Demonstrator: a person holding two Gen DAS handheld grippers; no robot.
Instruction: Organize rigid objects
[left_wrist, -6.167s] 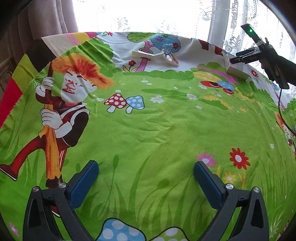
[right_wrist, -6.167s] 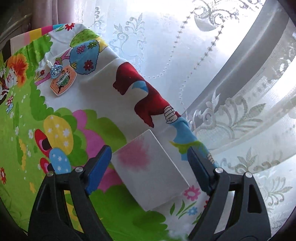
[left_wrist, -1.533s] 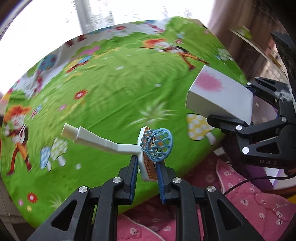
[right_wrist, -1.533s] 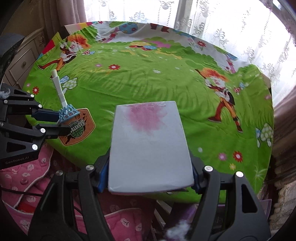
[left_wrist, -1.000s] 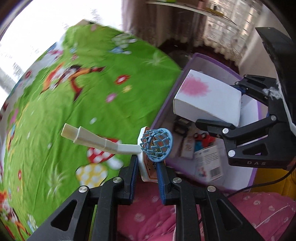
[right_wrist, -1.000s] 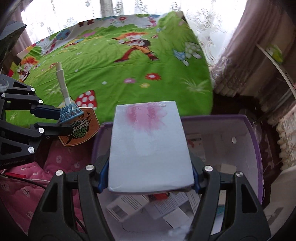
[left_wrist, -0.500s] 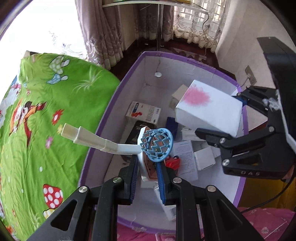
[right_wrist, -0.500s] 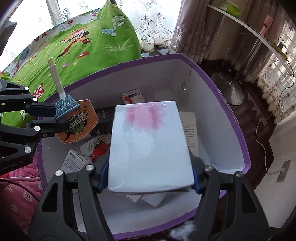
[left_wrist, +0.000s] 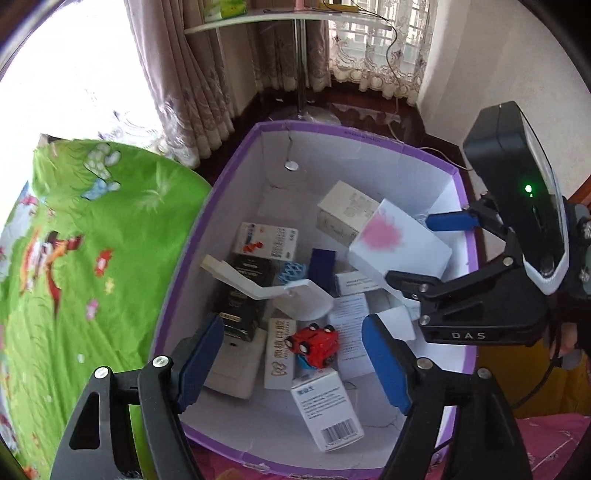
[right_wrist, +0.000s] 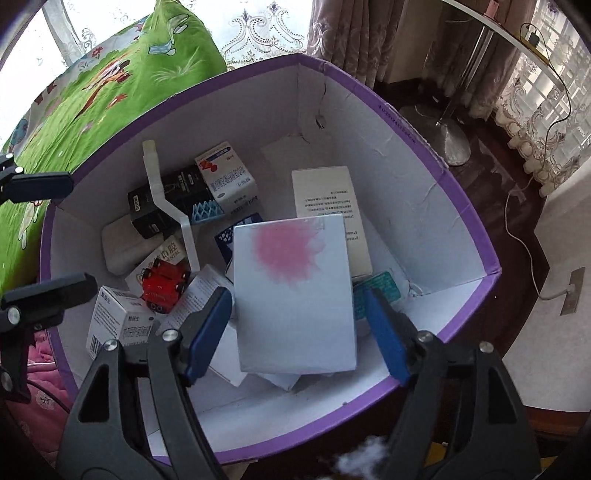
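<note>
Both tongs point steeply down over the purple box (left_wrist: 458, 192). The left tongs (left_wrist: 293, 363) are opening, nothing between the jaws. The right tongs (right_wrist: 297, 334) are opening, pads clear of the white carton (right_wrist: 295, 295).

Both wrist cameras look steeply down from close above into the same purple-rimmed box (left_wrist: 236, 155) (right_wrist: 436, 162).

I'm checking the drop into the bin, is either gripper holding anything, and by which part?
Nothing is held. The left gripper is opening with the white-handled tool already below it in the purple bin. The right gripper is opening; the white box sits between its pads, untouched.
</note>
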